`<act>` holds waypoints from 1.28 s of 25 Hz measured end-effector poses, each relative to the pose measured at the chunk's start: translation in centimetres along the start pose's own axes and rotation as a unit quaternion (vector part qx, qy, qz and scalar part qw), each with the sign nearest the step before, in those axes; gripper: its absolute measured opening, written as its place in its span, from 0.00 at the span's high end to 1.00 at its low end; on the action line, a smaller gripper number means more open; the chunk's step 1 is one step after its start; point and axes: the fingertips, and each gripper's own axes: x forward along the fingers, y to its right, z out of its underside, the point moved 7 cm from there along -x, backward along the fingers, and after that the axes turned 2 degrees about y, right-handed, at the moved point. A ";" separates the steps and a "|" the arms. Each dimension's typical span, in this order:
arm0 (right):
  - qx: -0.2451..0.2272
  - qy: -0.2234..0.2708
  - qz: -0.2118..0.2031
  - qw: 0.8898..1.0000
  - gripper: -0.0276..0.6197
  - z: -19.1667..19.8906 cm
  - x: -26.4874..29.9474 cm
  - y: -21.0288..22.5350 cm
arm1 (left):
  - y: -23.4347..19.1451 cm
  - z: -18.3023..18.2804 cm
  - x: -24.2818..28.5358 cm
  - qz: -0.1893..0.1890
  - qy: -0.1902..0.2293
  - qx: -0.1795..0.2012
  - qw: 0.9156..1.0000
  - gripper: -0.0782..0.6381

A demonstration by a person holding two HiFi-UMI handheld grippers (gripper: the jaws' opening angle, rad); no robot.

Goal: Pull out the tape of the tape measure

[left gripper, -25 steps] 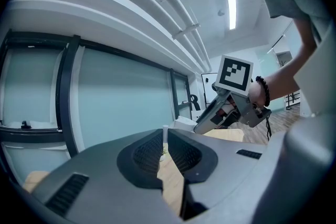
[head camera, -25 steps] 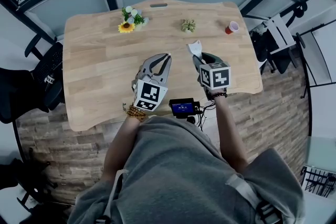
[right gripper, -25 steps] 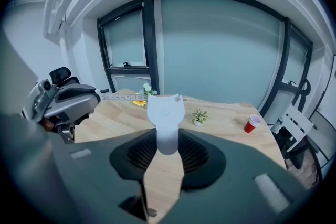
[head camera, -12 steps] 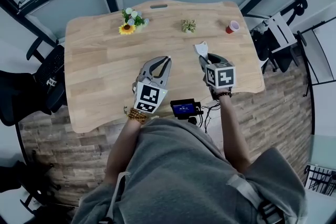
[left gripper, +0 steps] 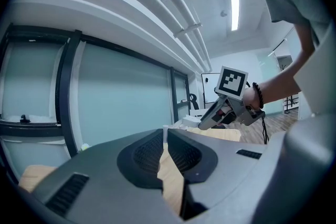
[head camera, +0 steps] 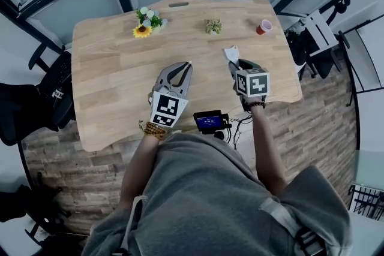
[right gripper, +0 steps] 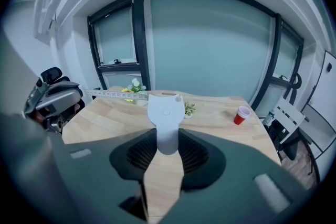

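My right gripper (head camera: 236, 66) is shut on a white tape measure (head camera: 230, 54) above the right half of the wooden table (head camera: 114, 81). In the right gripper view the case (right gripper: 166, 115) stands upright between the pads of my right gripper (right gripper: 167, 140). Its ruled tape (right gripper: 113, 94) runs out level to the left, toward my left gripper (right gripper: 52, 101). My left gripper (head camera: 183, 66) hovers over the table's middle, jaws nearly together. In the left gripper view a thin pale strip, the tape end (left gripper: 165, 134), shows edge-on at the tips of that gripper (left gripper: 165, 138).
At the table's back stand a small bunch of flowers (head camera: 144, 22), a little potted plant (head camera: 213, 26) and a red cup (head camera: 263, 27). A black device with a blue screen (head camera: 208, 122) and cables sits at the front edge. Chairs (head camera: 54, 87) flank the table.
The right gripper has moved to the right with the tape measure, and the left gripper has eased slightly left. The gap between them has widened.
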 end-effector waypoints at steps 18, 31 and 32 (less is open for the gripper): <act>0.022 -0.010 0.040 0.999 0.75 1.0 -0.4 2.9 | -1.6 0.5 -0.5 -0.023 -0.004 -0.032 0.999 0.88; -0.061 0.012 0.024 0.998 0.75 -1.4 -3.3 0.9 | -2.2 1.7 -0.5 -0.016 0.006 -0.056 0.998 0.75; -0.077 0.016 0.019 0.997 0.76 -1.9 -3.6 0.1 | -1.9 1.6 -0.4 -0.005 0.007 -0.053 0.999 0.72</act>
